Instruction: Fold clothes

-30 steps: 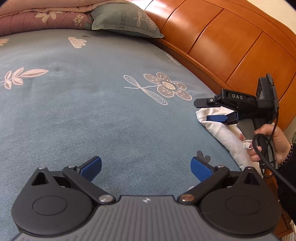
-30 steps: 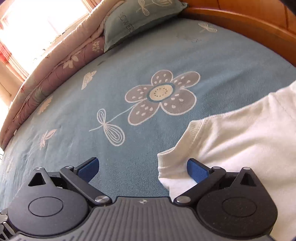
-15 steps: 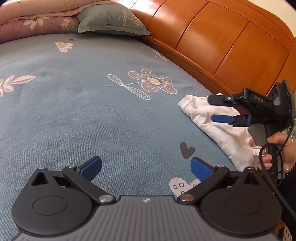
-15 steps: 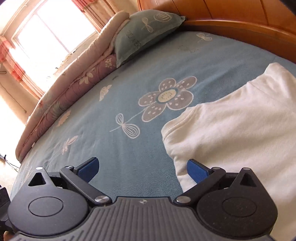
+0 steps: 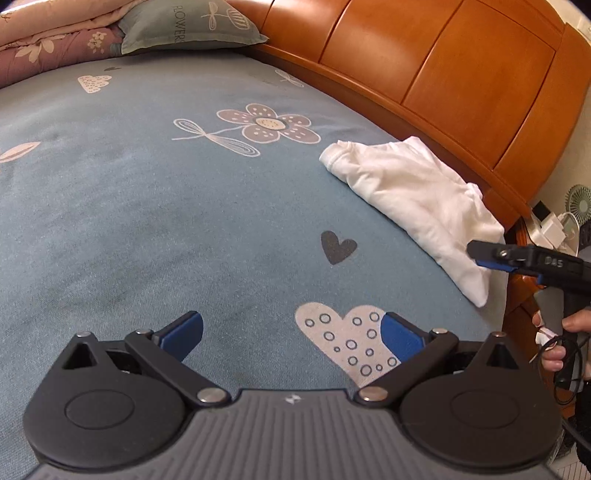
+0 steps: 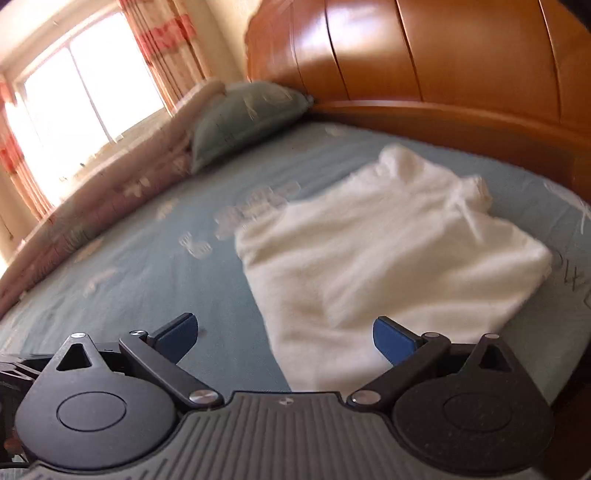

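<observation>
Both sets of jaws are standing wide apart and holding nothing. Between the blue pads of the left gripper (image 5: pixel 291 332) only the blue sheet (image 5: pixel 147 221) is showing, with a pale dotted heart print (image 5: pixel 343 339) lying just under the right-hand pad. The right gripper (image 6: pixel 282 334) is hovering over the near edge of the white garment (image 6: pixel 388 258), its fingers spread to either side of the cloth and not pinching it; that view is blurring with motion. In the left wrist view the same gripper (image 5: pixel 491 258) is reaching in from the right edge, its tip sitting over the garment's near corner (image 5: pixel 472 284), with a person's hand (image 5: pixel 561 339) wrapping the handle and a black cable looping below it.

The white garment (image 5: pixel 413 195) is lying folded into a long narrow bundle near the right edge of the bed, running alongside the wooden headboard (image 5: pixel 443 74). A dark heart print (image 5: pixel 338 247) and a large flower print (image 5: pixel 267 123) are lying on the sheet to its left. Farther off, a grey-green pillow (image 5: pixel 184 26) is resting against the headboard beside a rolled pink quilt (image 5: pixel 48 44). Through the right wrist view a bright window (image 6: pixel 85 92) with patterned curtains is glowing beyond the bed.
</observation>
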